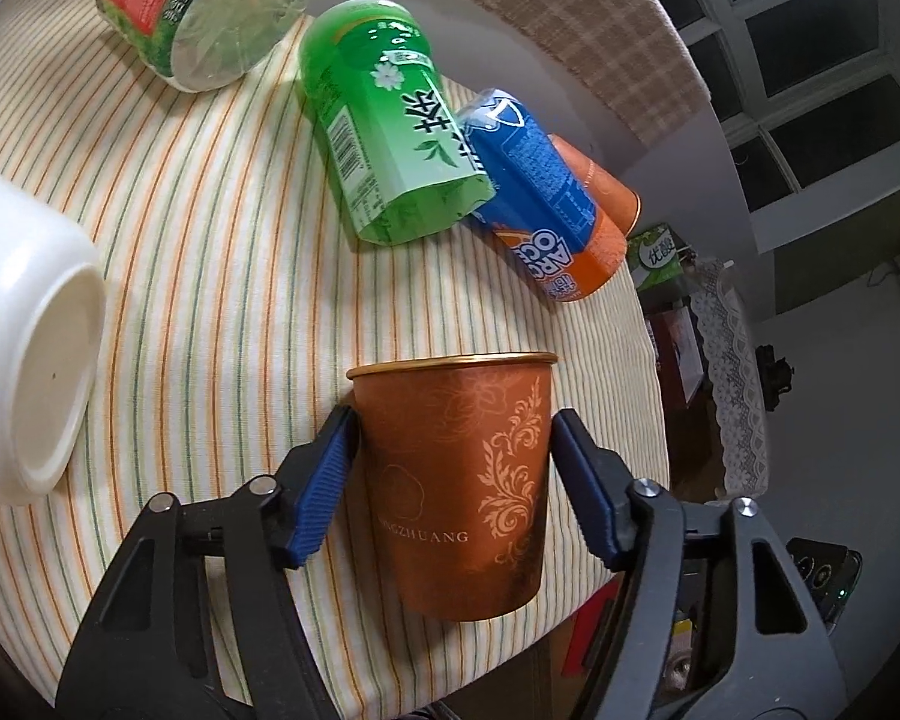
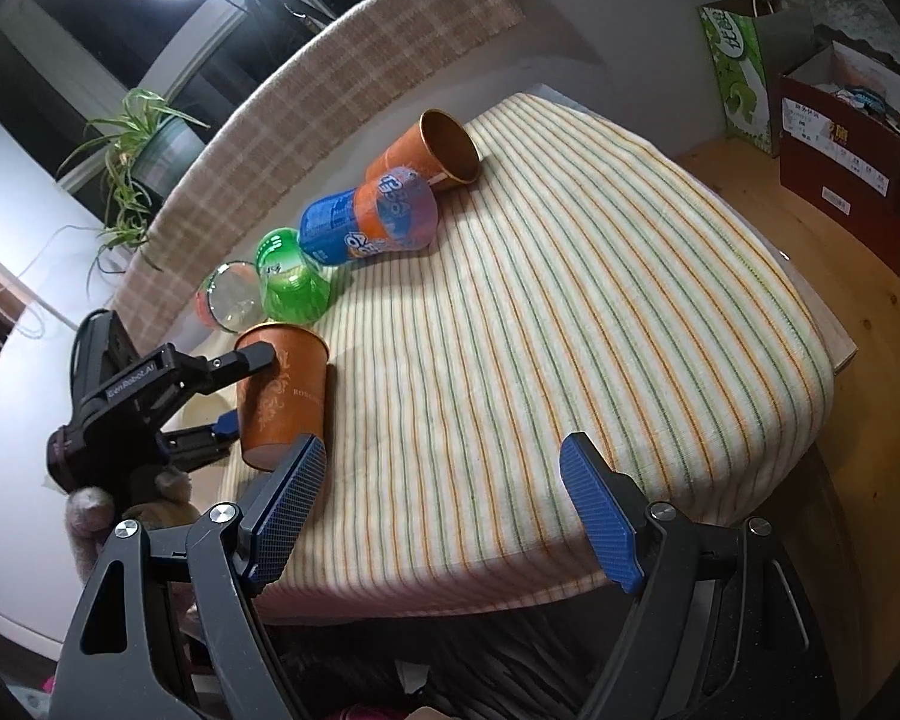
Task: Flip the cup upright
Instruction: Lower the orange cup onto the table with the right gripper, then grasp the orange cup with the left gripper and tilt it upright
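Observation:
An orange paper cup [image 1: 459,486] with a gold floral print stands mouth up on the striped cloth, at the near left corner. My left gripper [image 1: 450,474] is shut on it, blue pads against both sides. The same cup [image 2: 282,399] and left gripper [image 2: 234,396] show at the left of the right wrist view. My right gripper [image 2: 441,510] is open and empty above the cloth's front edge. A second orange cup [image 2: 429,150] lies on its side at the back, mouth toward the right; it also shows in the left wrist view [image 1: 600,180].
Cut bottle cups lie on their sides in a row: blue-orange [image 2: 369,222], green [image 2: 291,282], clear red-labelled [image 2: 228,297]. A white bowl [image 1: 24,372] lies on its side at the left. Striped cloth [image 2: 570,330] covers the table; boxes [image 2: 840,150] stand far right.

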Tool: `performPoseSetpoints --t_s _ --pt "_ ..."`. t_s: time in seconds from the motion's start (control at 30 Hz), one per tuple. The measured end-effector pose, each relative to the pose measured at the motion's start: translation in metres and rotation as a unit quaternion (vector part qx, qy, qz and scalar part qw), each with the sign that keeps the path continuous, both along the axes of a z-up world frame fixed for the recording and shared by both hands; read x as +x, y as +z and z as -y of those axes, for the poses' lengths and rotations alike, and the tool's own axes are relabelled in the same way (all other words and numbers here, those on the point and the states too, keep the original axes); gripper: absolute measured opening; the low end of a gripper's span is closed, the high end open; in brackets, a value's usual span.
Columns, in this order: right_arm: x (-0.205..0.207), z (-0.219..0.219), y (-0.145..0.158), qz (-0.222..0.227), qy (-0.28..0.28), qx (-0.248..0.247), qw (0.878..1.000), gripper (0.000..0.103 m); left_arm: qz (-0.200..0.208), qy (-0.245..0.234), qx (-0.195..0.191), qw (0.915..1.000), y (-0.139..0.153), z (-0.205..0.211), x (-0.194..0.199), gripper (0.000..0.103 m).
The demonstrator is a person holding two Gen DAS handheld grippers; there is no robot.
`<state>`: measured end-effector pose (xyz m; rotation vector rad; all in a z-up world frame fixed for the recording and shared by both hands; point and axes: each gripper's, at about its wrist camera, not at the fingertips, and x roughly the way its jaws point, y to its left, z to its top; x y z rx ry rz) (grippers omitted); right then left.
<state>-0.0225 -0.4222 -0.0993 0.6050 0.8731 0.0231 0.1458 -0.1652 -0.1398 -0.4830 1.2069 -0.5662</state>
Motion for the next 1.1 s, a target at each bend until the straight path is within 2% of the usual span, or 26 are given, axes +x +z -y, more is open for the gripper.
performPoseSetpoints --t_s 0.3,0.6,1.1 --pt "0.000 -0.002 -0.004 -0.008 0.000 -0.001 1.000 0.081 0.044 -0.003 0.034 0.9984 0.011 0.003 -0.007 0.067" --pt "0.002 -0.005 -0.004 -0.009 0.005 -0.006 1.000 0.081 0.111 -0.013 0.071 0.9912 0.028 0.009 -0.021 0.067" --pt "0.004 -0.006 -0.007 -0.015 0.007 -0.006 1.000 0.080 0.223 -0.008 0.138 0.9650 0.036 0.019 -0.032 0.067"
